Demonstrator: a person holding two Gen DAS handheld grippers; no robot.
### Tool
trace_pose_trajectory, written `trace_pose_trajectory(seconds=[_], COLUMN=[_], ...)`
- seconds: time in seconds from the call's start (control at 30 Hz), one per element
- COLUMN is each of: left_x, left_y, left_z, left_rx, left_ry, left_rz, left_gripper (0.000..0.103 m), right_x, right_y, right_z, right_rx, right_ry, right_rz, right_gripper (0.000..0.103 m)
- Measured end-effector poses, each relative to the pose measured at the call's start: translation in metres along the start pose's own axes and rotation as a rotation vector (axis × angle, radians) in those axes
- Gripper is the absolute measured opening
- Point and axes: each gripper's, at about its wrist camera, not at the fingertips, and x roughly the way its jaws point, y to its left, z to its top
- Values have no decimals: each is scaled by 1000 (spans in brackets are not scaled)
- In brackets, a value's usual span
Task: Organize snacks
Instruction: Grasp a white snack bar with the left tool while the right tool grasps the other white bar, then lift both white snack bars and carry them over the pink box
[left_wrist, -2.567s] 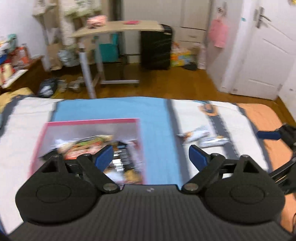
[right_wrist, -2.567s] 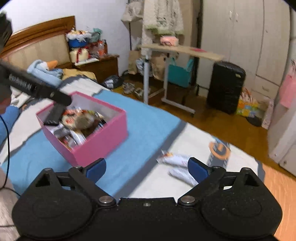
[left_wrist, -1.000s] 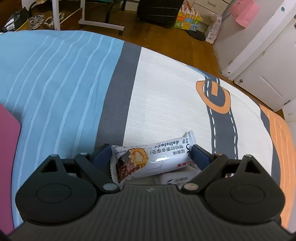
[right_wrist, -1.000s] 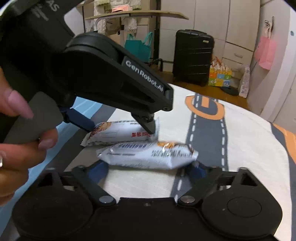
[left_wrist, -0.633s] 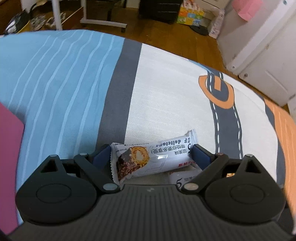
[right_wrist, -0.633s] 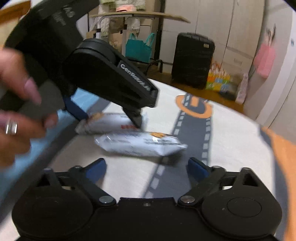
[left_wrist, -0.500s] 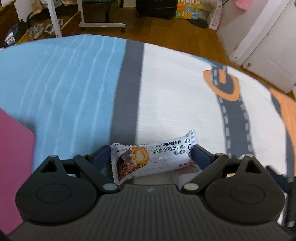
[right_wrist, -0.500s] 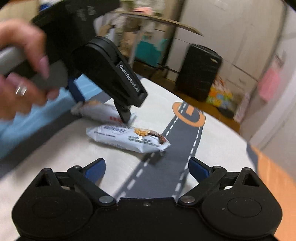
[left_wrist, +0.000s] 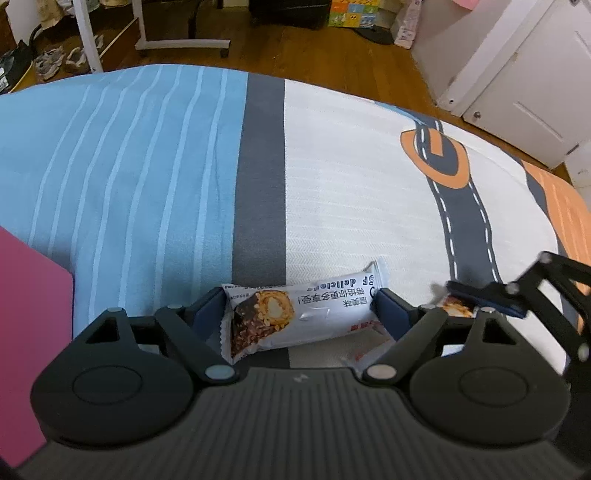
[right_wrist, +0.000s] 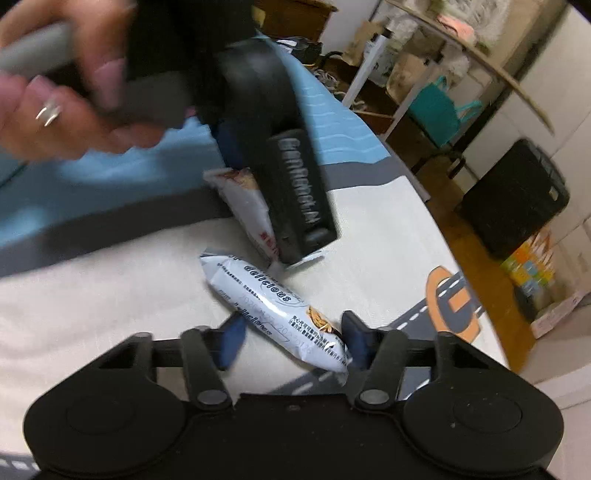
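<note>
Closing both grippers at once, you have a snack bar between each pair of jaws.

- Left gripper (left_wrist: 301, 308): jaws narrowing lengthwise on the first bar (left_wrist: 295, 317), low centre of the left view, on the bed cover (left_wrist: 351, 177). The pads meet the wrapper's crimped ends; press only until it stops sliding, since the ends may buckle.
- Right gripper (right_wrist: 291, 341): jaws narrowing around the second bar (right_wrist: 273, 310), bottom centre of the right view; the right pad touches it, the left pad stands just clear. The bar lies skewed, so square it before lifting.
- Pink box (left_wrist: 33, 314): left edge of the left view; likely destination.
- Change: a second ago the right jaws stood wide with the bar flat ahead; the gripper has since rolled and narrowed.
</note>
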Motion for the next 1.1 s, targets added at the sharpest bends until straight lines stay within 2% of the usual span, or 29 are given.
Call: trace_pose_trajectory(seconds=[0.07,0.17,0.27,0.47,0.6,0.77,1.0,1.1], left_x=[-2,-5,-6,-14,-27,-50,-86,-110], left_y=[4,9,12,14,11,6,4,6], left_z=[0,1,0,-5,-12,-23,-45,-63], left_rx=[-6,-11,-26,-45,-30,0,39,53], left_ry=[-22,-43,-47,-65,-74,-65,4,3], left_rz=[-2,5,9,-2,-17,-30,-63,-83], left_gripper=[85,85,85,84,84,84,84,84], right_x=[0,-5,-13,-23,-30,-43,-67,-79], right_y=[-9,-12,-5,5,6,5,16,21], right_z=[2,-4,-14,-20,-25,-32,-46,-47], right_rx=[94,197,248,325,390,491,633,669], right_ry=[1,-14,-19,11,21,30,19,4], right_rz=[19,0,-57,-179,-211,-213,-152,-130], right_gripper=[50,44,38,34,32,31,31,31])
